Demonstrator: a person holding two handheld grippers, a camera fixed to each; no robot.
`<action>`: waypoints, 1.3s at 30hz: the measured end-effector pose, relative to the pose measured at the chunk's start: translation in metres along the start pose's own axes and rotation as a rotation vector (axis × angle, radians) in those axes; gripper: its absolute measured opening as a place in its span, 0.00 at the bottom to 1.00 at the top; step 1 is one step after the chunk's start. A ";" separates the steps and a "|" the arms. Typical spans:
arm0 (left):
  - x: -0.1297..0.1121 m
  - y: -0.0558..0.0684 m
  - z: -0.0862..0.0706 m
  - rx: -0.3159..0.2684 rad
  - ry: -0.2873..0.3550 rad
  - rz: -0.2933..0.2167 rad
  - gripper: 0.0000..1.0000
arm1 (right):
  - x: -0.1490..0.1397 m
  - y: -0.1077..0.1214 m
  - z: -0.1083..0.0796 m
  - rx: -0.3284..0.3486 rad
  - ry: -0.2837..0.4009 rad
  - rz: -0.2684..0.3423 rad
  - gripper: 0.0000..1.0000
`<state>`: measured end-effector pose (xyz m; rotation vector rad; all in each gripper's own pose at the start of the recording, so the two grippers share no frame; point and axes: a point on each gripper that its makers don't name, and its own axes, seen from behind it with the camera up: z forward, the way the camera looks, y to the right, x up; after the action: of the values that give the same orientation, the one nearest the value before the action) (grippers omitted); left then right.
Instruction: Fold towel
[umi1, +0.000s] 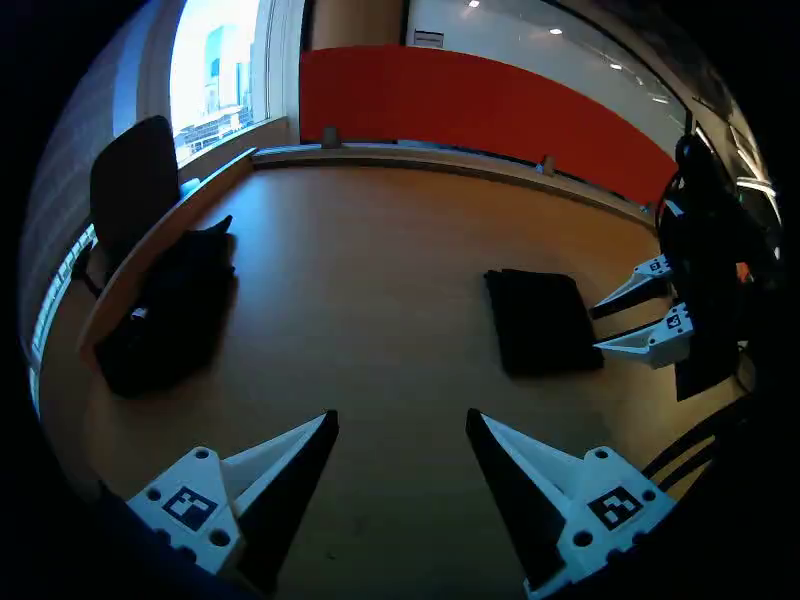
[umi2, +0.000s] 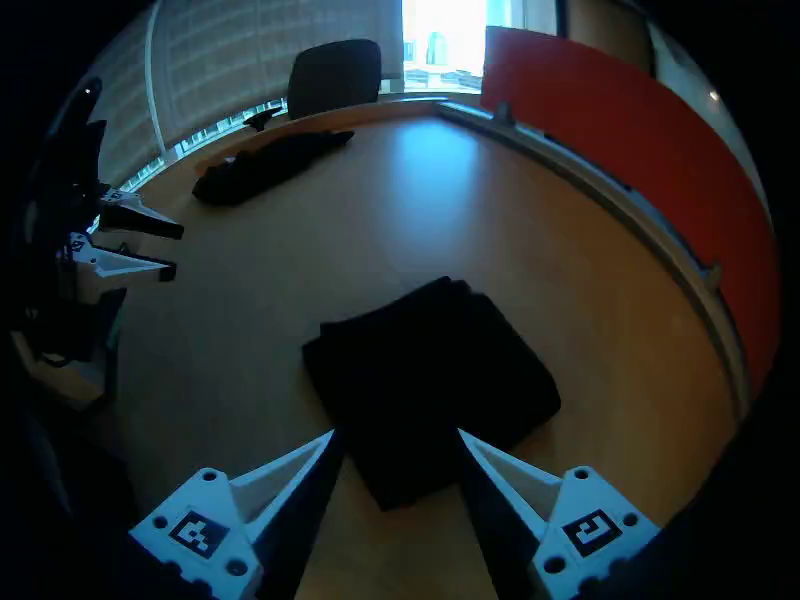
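Note:
A black towel (umi2: 430, 385) lies folded into a thick rectangle on the wooden table (umi2: 420, 210). My right gripper (umi2: 398, 440) hovers open just above the towel's near edge, nothing between its fingers. In the left gripper view the same towel (umi1: 540, 320) lies right of centre. There the right gripper (umi1: 600, 328) reaches in from the right beside it. My left gripper (umi1: 402, 420) is open over bare wood (umi1: 370, 270), well to the left of the towel. In the right gripper view the left gripper (umi2: 172, 250) is at the far left, open.
A heap of dark cloth (umi1: 170, 310) lies at the table's left side, also seen as the dark cloth (umi2: 265, 160) at the back. A black office chair (umi1: 135, 180) stands behind it by the window. A red partition (umi1: 480, 105) borders the table's far edge.

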<state>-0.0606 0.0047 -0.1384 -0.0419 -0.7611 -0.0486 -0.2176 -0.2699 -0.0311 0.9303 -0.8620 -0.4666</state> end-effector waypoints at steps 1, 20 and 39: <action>0.000 0.000 0.000 0.000 0.001 0.001 0.95 | -0.004 0.000 -0.001 -0.003 -0.003 0.006 0.76; -0.002 0.004 -0.001 -0.005 0.002 -0.003 0.95 | -0.052 -0.001 0.003 -0.029 -0.074 0.069 0.76; -0.004 0.003 0.000 -0.004 -0.002 -0.005 0.95 | -0.054 -0.002 0.008 -0.038 -0.064 0.128 0.30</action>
<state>-0.0631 0.0081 -0.1408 -0.0441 -0.7631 -0.0552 -0.2561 -0.2377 -0.0537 0.8239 -0.9618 -0.4022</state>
